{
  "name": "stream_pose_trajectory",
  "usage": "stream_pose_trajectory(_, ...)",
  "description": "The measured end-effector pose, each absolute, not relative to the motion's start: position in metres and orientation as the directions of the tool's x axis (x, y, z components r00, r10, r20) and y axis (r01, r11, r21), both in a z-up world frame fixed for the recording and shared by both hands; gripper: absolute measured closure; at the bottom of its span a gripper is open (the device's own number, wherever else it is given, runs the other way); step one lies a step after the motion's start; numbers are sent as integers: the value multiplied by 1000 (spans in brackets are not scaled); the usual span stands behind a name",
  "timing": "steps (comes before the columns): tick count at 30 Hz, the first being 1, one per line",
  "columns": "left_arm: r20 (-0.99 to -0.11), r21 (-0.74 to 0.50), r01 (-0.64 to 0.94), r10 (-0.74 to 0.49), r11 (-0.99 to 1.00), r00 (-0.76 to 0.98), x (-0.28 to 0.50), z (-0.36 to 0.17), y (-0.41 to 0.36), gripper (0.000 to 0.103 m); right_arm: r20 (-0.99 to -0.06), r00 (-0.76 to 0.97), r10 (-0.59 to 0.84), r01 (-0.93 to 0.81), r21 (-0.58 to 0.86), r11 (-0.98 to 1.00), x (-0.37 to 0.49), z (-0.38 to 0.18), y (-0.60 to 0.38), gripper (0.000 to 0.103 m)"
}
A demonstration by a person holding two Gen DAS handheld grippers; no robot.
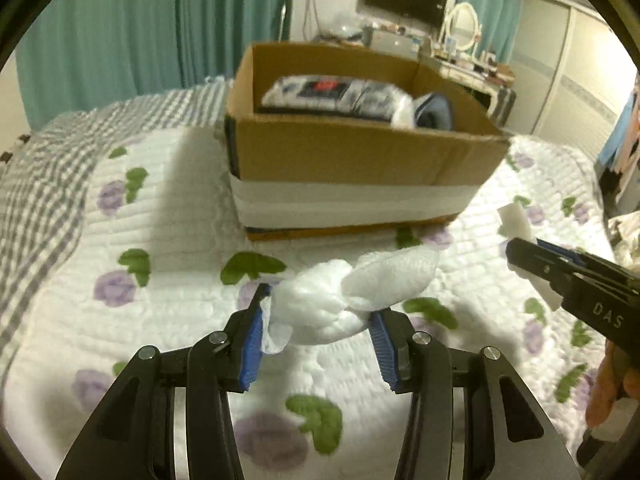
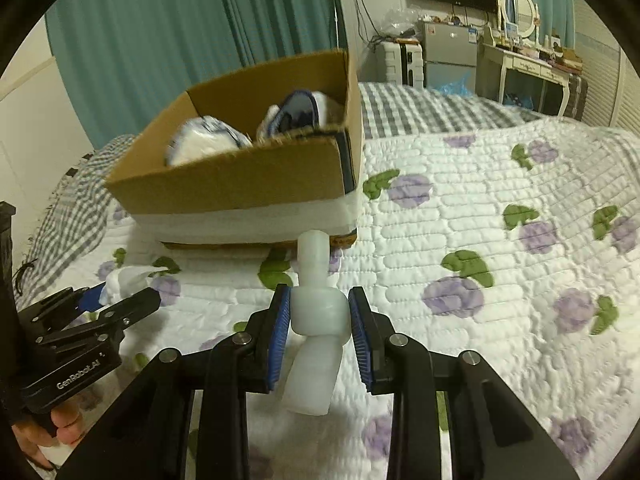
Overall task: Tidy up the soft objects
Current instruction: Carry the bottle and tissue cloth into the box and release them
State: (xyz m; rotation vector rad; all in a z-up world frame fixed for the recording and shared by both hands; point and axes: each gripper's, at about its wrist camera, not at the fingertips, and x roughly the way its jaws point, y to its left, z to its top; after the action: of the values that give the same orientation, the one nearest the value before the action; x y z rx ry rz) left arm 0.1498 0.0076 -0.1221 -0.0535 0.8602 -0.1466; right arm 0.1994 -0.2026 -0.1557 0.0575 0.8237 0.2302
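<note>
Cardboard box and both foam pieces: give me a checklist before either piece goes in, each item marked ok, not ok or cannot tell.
1. Left tongs shut on the knotted foam wrap: ok.
2. Right tongs shut on the foam strip: ok.
3. Cardboard box open on top: ok.
4. Room inside beside the white packet and the blue item: cannot tell; the near wall hides the floor.
5. Both pieces lifted clear of the quilt: cannot tell.
6. Tongs apart from each other: ok.
</note>
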Motion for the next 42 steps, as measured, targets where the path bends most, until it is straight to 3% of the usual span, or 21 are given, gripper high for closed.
stream_pose_trajectory(13,-648,-49,129,-130,990,750,105,-31,1,57,-607,743,281,-286,91,954,151,-54,-189,74)
stream_pose_trajectory(23,-573,26,133,-94,991,814,127,27,-8,57,-562,753,344,-352,97,931,195,8,-181,74)
stream_pose_trajectory(31,-570,0,125,-103,992,815,207,33,1,55,-582,739,340,-359,87,929,275,7,-165,74)
stream_pose_trajectory(39,-600,-23,168,-148,986,786,304,-4,8,55,-622,695,362,-354,143,924,355,-38,-160,74)
stream_pose_trajectory(42,-612,33,182,-124,983,781,324,-24,4,52,-635,686,355,-353,137,926,372,-54,-158,74)
